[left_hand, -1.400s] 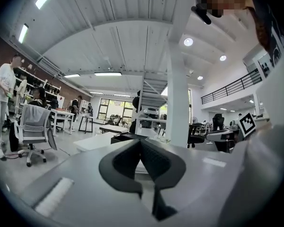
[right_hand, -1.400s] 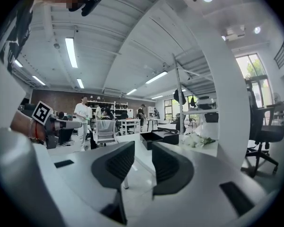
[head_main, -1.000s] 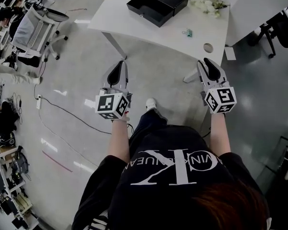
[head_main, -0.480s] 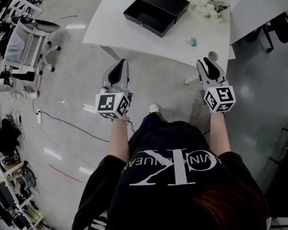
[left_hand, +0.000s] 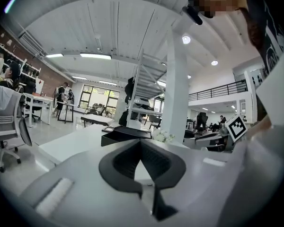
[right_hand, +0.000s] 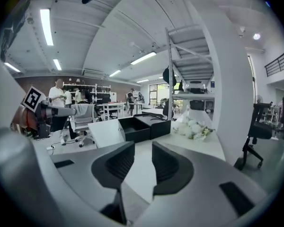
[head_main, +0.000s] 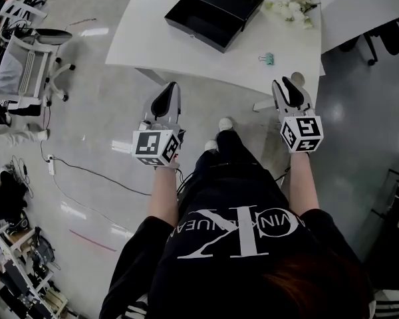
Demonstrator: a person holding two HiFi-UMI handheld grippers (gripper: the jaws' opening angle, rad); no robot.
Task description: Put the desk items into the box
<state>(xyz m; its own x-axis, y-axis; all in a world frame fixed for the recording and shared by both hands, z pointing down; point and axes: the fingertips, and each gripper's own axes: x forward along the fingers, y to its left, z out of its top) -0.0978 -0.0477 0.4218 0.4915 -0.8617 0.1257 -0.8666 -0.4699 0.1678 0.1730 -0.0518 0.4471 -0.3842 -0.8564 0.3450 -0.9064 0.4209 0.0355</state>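
A black open box lies on the white desk ahead of me, with its lid beside it. A bunch of white flowers sits to its right, and a small teal binder clip lies near the desk's front edge. My left gripper hangs over the floor short of the desk, shut and empty. My right gripper hovers by the desk's front right corner, its jaws a narrow gap apart with nothing between them. The left gripper view has the box and flowers beyond the gripper. Past the gripper, the right gripper view takes in the box and flowers.
A white office chair stands on the floor to the left, with cables trailing near my feet. A second desk and a black chair lie to the right. A round cable hole sits at the desk's corner.
I have stepped closer to the desk, so it and the box sit nearer under my view. Both grippers keep their pose and stay empty.
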